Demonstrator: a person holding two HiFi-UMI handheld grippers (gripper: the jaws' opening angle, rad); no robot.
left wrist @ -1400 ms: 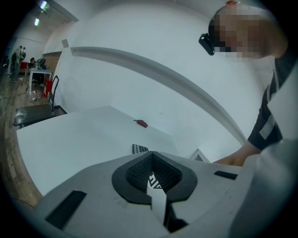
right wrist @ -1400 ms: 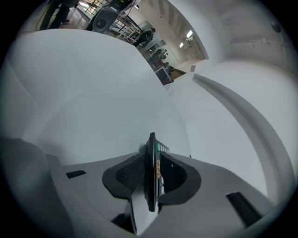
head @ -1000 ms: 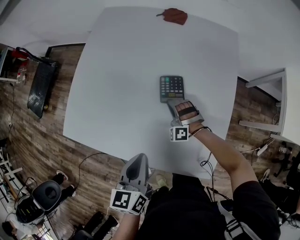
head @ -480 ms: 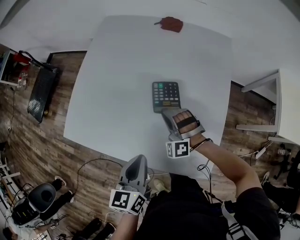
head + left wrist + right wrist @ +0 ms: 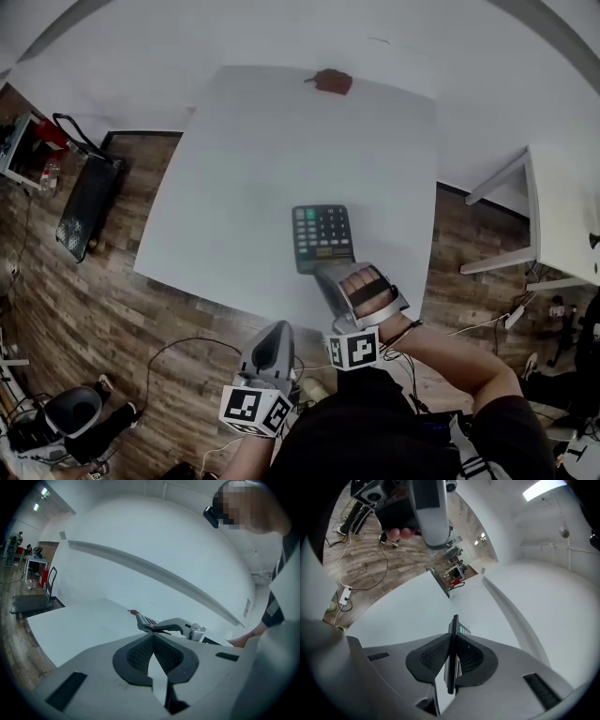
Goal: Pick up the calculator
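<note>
Head view: your right tool grips near short end of calculator. Its long axis runs straight away from tool, over near part of desk. Your left tool sits near-left, off desk, well apart.

Left gripper view: your left tool's pads together, nothing between. Calculator ahead, raised clear of desk.

Right gripper view: calculator edge-on, pinched between pads. You hold one end only, so far end may droop.

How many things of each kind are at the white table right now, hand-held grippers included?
Calculator: 1
Reddish-brown object: 1
Hand-held grippers: 2, the left hand-held gripper and the right hand-held gripper
Total: 4
</note>
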